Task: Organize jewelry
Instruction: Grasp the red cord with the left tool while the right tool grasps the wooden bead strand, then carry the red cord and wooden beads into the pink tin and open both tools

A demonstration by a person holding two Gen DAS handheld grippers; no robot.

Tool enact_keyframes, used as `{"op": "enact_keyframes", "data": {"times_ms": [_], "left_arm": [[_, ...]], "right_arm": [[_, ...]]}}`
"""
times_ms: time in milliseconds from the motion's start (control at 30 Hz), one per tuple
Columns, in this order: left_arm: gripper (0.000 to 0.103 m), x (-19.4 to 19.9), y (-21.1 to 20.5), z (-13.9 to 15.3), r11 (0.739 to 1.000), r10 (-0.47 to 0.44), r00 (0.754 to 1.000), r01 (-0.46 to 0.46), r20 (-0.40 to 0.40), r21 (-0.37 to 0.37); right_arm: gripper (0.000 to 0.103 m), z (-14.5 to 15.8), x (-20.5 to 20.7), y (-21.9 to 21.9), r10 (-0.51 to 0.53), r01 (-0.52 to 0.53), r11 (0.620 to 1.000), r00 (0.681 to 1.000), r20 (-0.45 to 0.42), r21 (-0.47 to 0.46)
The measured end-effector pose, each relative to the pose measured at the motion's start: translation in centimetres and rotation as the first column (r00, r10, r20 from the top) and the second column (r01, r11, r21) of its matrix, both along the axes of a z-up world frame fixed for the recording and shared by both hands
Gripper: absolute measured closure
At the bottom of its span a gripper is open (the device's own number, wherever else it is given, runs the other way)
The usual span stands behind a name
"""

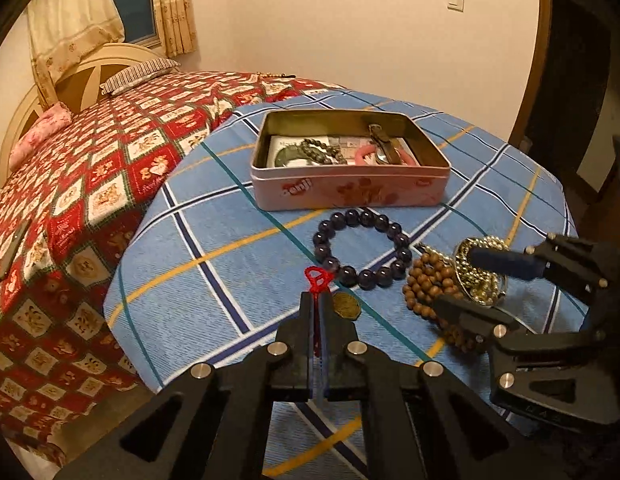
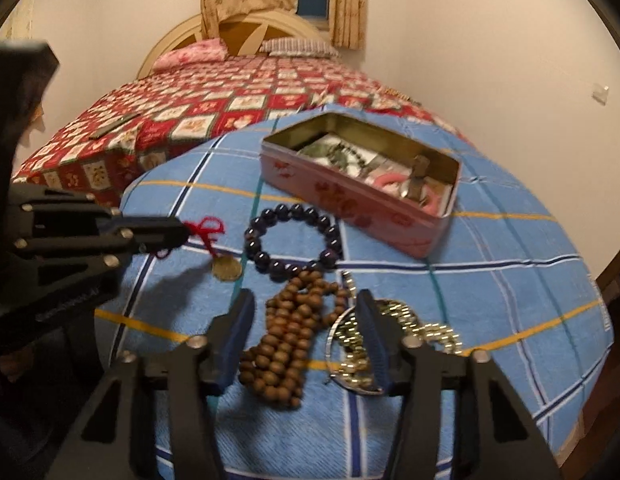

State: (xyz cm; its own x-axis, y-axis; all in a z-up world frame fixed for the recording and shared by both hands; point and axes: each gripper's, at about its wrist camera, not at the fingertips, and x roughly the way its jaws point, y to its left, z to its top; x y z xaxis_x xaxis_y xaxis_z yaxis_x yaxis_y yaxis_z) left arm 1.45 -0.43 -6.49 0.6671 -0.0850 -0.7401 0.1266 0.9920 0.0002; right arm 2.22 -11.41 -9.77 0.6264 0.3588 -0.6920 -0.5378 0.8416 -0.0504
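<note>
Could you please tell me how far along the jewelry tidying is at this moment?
Partly done. The pink rectangular tin already holds a grey bead bracelet and a pink ring. The left gripper is shut on the red cord of a brass coin pendant. The open right gripper straddles brown wooden beads. A dark purple bead bracelet and gold chain remain outside.

White lettering, apparently "panji", on the pink tin's (image 1: 346,192) front wall.
</note>
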Motion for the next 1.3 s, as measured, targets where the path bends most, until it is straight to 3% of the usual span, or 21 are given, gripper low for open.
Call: {"op": "enact_keyframes", "data": {"times_ms": [167,267,300,400,933,1300], "left_arm": [[0.102,0.4,0.9,0.0,1.0,0.022,1.0,-0.022,-0.003,-0.002],[0.102,0.4,1.1,0.0,1.0,0.025,1.0,-0.025,-0.001,-0.002],[0.102,0.4,1.1,0.0,1.0,0.027,1.0,-0.027,-0.001,-0.003],[0.102,0.4,1.3,0.2,1.0,0.028,1.0,-0.028,0.003,-0.006],[0.102,0.3,1.2,3.6,0.999,0.01,0.997,-0.008,0.081,-0.034],[0.102,2.4,1.7,5.5,1.0,0.02,0.991,-0.018,0.133,-0.019]], "right_arm": [[0.055,-0.9,0.0,0.4,0.023,-0.024,1.0,0.999,-0.041,-0.013],[0.068,-1.7,0.2,0.6,0.028,-0.031,0.999,0.997,-0.074,-0.028],[0.077,-1.7,0.2,0.5,0.029,-0.031,0.999,0.996,-0.08,-0.029],[0.08,-1.6,0.0,0.3,0.033,-0.035,0.999,0.996,-0.078,-0.018],[0.081,2.0,-0.3,-1.2,-0.005,0.002,0.999,0.998,0.058,0.041],[0.081,4.2,1.6,-2.1,-0.044,0.038,0.998,0.994,0.103,0.058]]}}
